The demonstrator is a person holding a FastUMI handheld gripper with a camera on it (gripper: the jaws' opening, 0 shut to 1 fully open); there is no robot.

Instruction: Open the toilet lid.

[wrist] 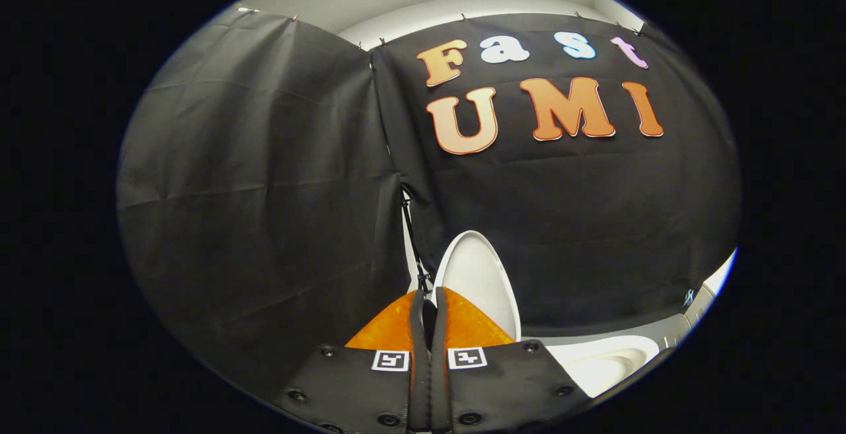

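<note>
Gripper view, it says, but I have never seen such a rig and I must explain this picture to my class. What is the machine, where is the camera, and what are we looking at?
There is no robot arm here. A person carries a hand-held tool with two fingers, the gripper, and a wide-angle camera rides on it, looking forward along those fingers. That is why the two fingers rise from the bottom of the picture. They stand close together, almost touching, and appear to hold nothing.

Just beyond the fingertips stands the white toilet lid, raised upright against the black cloth wall of the booth. Lower down, beside the fingers, you see part of the white toilet bowl. So the lid looks already open. A thin black cord hangs beside the lid, where two cloth panels meet.
</note>
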